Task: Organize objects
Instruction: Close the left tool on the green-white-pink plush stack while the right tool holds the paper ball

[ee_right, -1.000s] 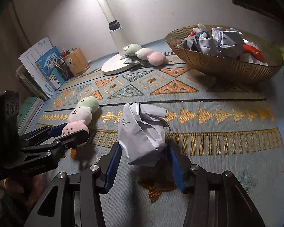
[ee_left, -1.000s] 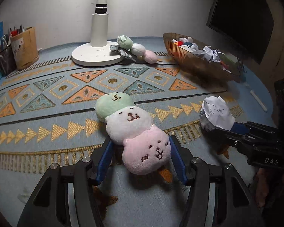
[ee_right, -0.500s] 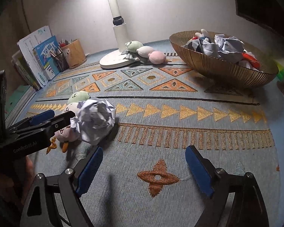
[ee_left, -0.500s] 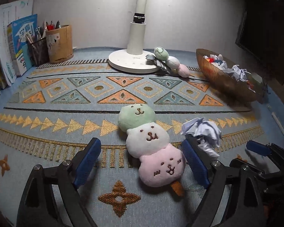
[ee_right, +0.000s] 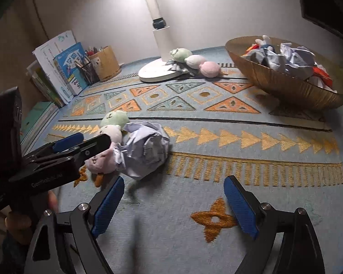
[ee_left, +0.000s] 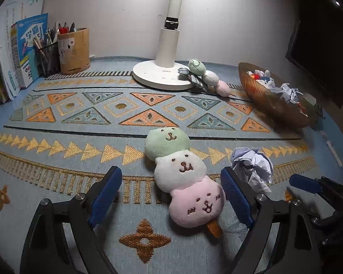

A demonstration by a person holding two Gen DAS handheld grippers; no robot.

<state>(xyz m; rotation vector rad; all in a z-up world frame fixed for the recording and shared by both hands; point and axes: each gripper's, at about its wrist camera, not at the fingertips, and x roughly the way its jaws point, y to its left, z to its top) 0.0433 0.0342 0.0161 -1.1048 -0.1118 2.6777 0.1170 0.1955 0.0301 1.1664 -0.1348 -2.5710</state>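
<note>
Plush dumpling skewer (ee_left: 185,178) just let go, lying on rug (ee_left: 80,118) between spread fingers of left claw (ee_left: 171,194). Paper ball (ee_right: 144,150) likewise dropped, ahead-left of right claw (ee_right: 173,207), also agape, empty. Both deposited side by side; bowl (ee_right: 285,86) likely next.

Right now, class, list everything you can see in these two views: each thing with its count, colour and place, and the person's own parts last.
Plush skewer: one; green, white, pink; on the rug between the left gripper's open jaws.
Second plush skewer: one, same colours, against the lamp base.
Crumpled paper ball: one, white, beside the near plush.
Bowl: one, gold, right rear, holding crumpled paper and small toys.
Lamp: one, white, rear centre.
Pen holders: two, black mesh and tan, rear left.
Books: several, far left.
Rug: one, blue-grey patterned.
Left gripper: open.
Right gripper: open, empty.
Hand: gripping the left gripper's handle.
</note>
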